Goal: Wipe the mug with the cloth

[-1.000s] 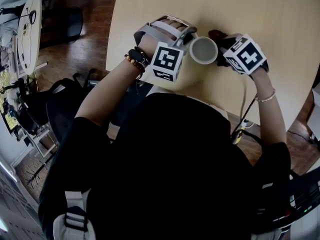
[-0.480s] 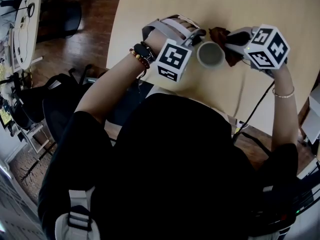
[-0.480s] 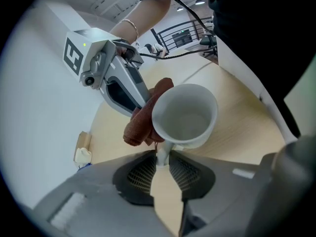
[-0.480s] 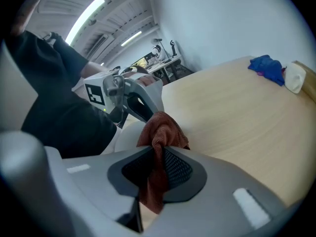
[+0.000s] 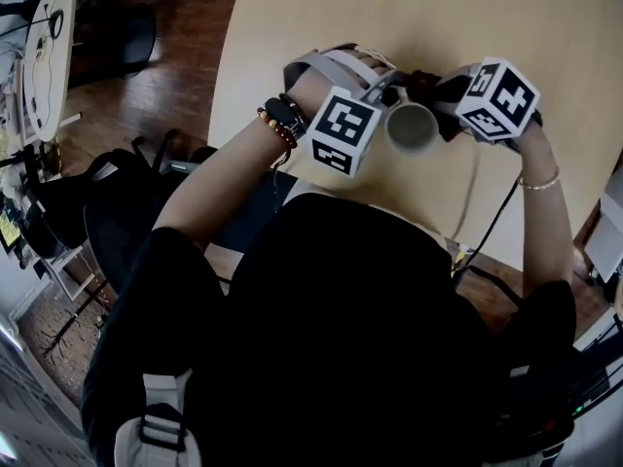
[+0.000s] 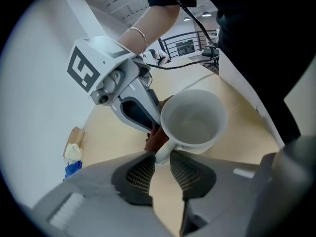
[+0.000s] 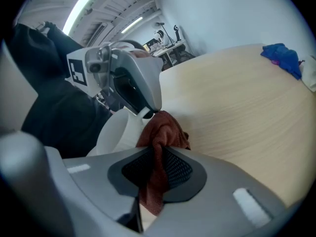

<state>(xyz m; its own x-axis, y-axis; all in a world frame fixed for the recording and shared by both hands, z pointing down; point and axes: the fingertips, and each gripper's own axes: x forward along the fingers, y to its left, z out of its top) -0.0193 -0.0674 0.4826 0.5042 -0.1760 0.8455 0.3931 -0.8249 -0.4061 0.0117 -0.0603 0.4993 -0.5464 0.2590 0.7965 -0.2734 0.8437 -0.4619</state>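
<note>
Since a second ago the right tool [image 7: 158, 152] has swung in from the mug's outer side, carrying the cloth [image 7: 163, 130] round toward the far wall, close to the other tool's tips. Its jaws are fully closed with a fold of the rust-brown cloth pinched between them, and the loose end bunches out in front, so fabric rather than plastic meets the mug. The left tool [image 6: 161, 158] is clamped on the mug's handle [image 6: 165, 149]. That grip steadies the white mug [image 6: 193, 118] over the near edge of the counter [image 7: 237, 107], mouth tipped toward the person (probably lifted clear, though I cannot be sure). The cloth touches the outside wall just beside the handle. Wiping looks underway, with most of the wall still to cover.
</note>
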